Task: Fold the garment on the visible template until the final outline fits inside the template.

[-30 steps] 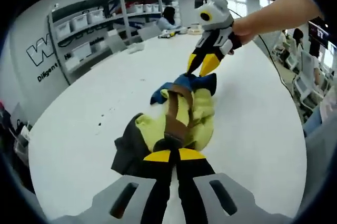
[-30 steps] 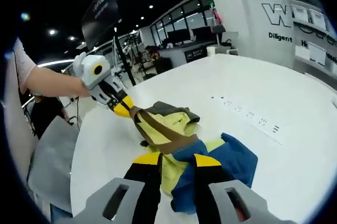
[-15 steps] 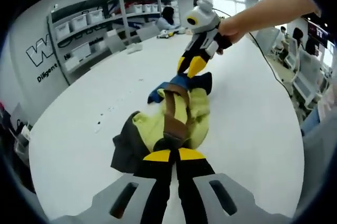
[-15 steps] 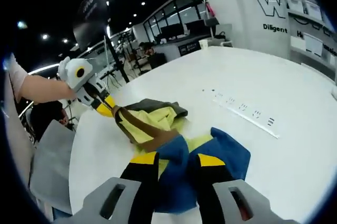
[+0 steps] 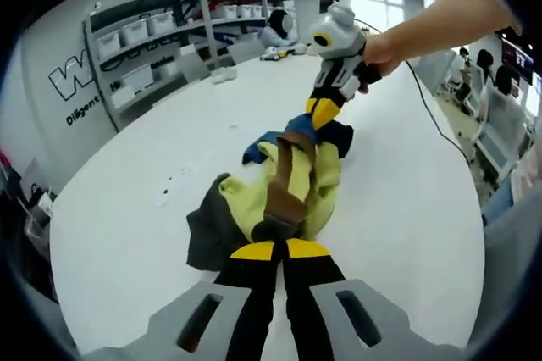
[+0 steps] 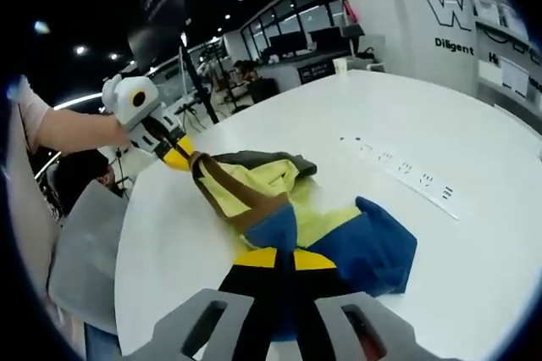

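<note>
A crumpled garment of yellow-green, blue and dark grey cloth with a brown band lies on the white table. My left gripper is shut on the near end of the brown band. At the far end, my right gripper comes in from the upper right, held by a hand, and is shut on the blue cloth. In the right gripper view my right gripper pinches the blue part of the garment, and my left gripper holds the brown band taut.
A white power strip lies on the table beyond the garment, also seen as the power strip left of it. Shelves with bins line the left wall. A grey chair stands off the table's edge. People sit in the background.
My right gripper, open around the blue cloth before, has shut on it. The brown band is now pulled tighter between the two grippers. My left gripper keeps its hold.
</note>
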